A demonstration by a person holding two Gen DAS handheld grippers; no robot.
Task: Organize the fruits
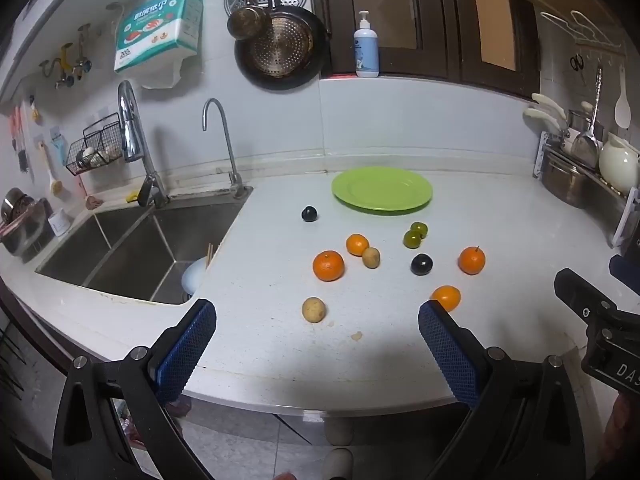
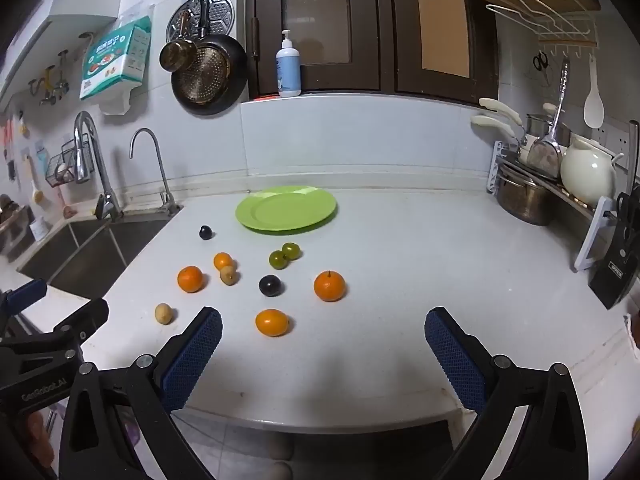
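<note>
A green plate (image 1: 382, 189) (image 2: 286, 209) lies empty at the back of the white counter. In front of it lie loose fruits: several oranges (image 1: 328, 265) (image 2: 329, 286), two dark plums (image 1: 421, 264) (image 2: 270, 285), two green fruits (image 1: 412, 239) (image 2: 279, 259) and two small brown fruits (image 1: 313, 309) (image 2: 163, 313). My left gripper (image 1: 318, 328) is open and empty above the counter's front edge, near a brown fruit. My right gripper (image 2: 323, 332) is open and empty, just behind an orange (image 2: 272, 322).
A steel double sink (image 1: 132, 248) with two taps sits left of the fruits. A dish rack with a pot and a white kettle (image 2: 586, 172) stands at the right, with a knife block (image 2: 616, 268) in front. A soap bottle (image 2: 288, 66) stands on the back ledge.
</note>
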